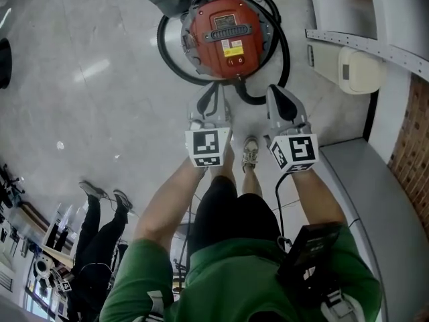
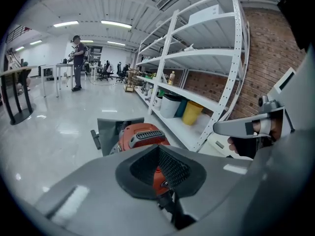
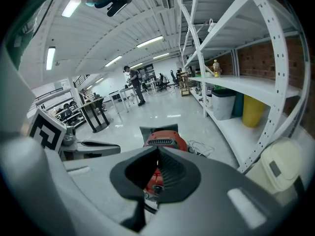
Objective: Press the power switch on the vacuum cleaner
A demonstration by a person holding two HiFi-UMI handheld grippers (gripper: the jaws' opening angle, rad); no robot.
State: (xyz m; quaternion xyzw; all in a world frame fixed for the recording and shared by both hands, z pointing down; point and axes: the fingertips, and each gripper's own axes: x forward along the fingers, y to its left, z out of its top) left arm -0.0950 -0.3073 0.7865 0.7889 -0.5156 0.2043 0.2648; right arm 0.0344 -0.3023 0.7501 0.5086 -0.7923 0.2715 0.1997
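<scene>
Canister vacuum cleaner (image 1: 228,35) sits on the floor (image 1: 87,79) straight ahead of the person's feet, black hose (image 1: 163,49) looped round it. Both the left tongs (image 1: 213,98) and right tongs (image 1: 278,94) are closed and grip nothing; my read is that a closed tip makes a firm poker for a button. Both point at the red housing but are well clear of it. Power switch not resolvable from here. Press not started.
</scene>
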